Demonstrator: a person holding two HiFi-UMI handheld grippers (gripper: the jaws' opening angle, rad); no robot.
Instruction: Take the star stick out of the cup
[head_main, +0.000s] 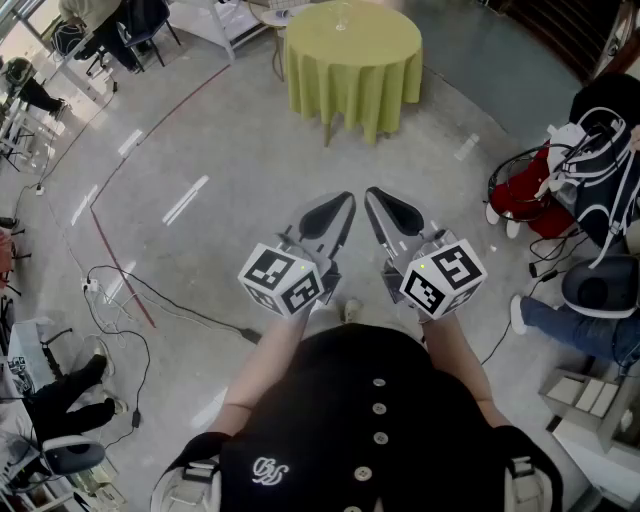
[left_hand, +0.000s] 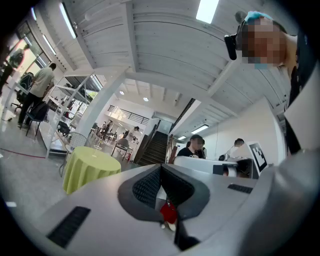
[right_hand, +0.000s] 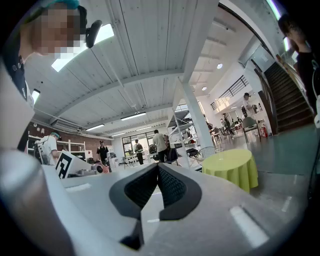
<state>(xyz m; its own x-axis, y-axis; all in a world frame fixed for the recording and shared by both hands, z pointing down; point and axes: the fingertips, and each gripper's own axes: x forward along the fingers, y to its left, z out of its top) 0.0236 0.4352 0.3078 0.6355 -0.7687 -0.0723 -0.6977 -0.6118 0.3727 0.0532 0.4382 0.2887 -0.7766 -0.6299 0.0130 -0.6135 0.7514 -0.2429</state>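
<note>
Jaws of left gripper (head_main: 349, 198) and right gripper (head_main: 370, 193) meet, empty, both aimed at 12 o'clock; green-clothed table (head_main: 352, 60) there; its load indiscernible.

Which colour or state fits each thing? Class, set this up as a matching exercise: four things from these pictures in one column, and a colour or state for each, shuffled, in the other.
Things
1. tablecloth on the round table
2. floor line
3. shirt of the person holding the tools
4. left tool

Colours or states
A. black
B. shut
C. yellow-green
D. red

Pairs: 1-C, 2-D, 3-A, 4-B
</note>
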